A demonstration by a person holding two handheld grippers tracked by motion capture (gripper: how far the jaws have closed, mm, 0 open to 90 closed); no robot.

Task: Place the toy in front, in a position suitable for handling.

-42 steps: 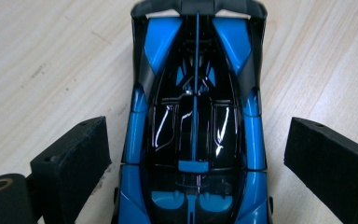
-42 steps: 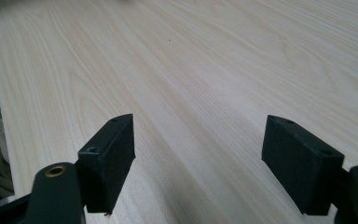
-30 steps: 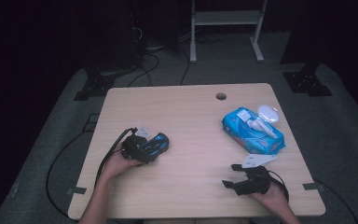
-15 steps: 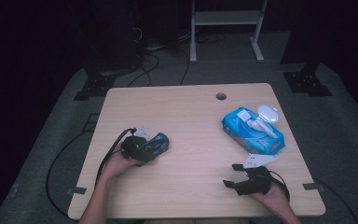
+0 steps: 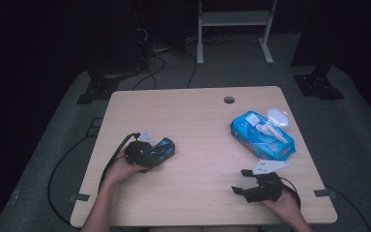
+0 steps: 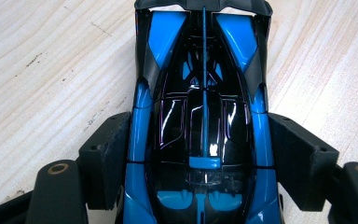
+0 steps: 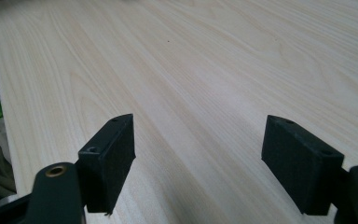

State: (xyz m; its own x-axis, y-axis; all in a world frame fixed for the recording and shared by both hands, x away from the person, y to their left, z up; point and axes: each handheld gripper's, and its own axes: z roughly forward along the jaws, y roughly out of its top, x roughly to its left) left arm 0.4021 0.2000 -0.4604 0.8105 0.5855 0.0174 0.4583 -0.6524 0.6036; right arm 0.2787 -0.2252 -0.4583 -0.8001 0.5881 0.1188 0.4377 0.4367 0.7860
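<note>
A blue and black toy car (image 5: pixel 162 147) lies on the left part of the light wooden table (image 5: pixel 198 121). My left gripper (image 5: pixel 155 152) reaches it from the near side. In the left gripper view the car (image 6: pixel 203 116) sits lengthwise between the jaws, and both black pads (image 6: pixel 107 158) press on its flanks. These jaws have just been closing on the car. My right gripper (image 5: pixel 239 181) rests near the table's front right edge, pointing left. Its jaws (image 7: pixel 198 154) stand wide open over bare wood with nothing between them.
A blue pack of wet wipes (image 5: pixel 262 136) with a white lid flipped open lies at the right, behind the right gripper. A small round cable hole (image 5: pixel 229 99) sits near the far edge. Cables trail off the table's left side to the floor.
</note>
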